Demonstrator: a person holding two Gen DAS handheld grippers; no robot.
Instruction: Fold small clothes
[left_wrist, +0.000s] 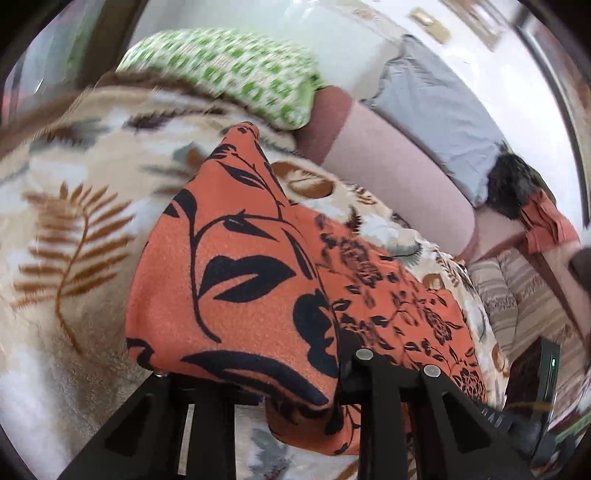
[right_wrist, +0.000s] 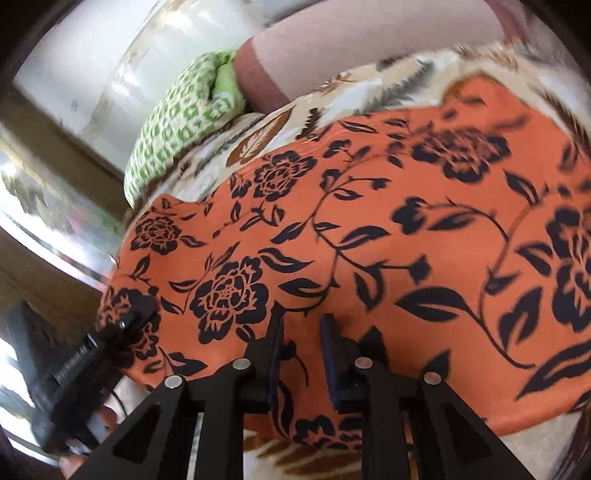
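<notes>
Garment: an orange floral garment (right_wrist: 369, 229) with black flowers and vines lies spread on a leaf-print fleece blanket (left_wrist: 74, 229) on a bed; a green patterned pillow (left_wrist: 236, 70) and a pinkish bolster (left_wrist: 388, 162) sit beyond it.

Handling: judged thin, light and limp. It will sag and crease wherever it is unsupported, so it likely needs holding at an edge or corner, with both grips kept level so the fold lands straight. The fleece beneath probably drags on it a little.

Left gripper (left_wrist: 266, 384): cloth is draped over its fingers, rising in a peak in front of the lens. The tips are hidden under the fabric, so whether they pinch it cannot be told for certain. In the right wrist view its finger lies on the cloth's left border.

Right gripper (right_wrist: 301, 332): its two fingers stand parted with a clear gap, pressing onto or just above the near part of the cloth, nothing clamped between them.

Relative position: the garment stretches away from both grippers, and its near hem passes under the right one.
</notes>
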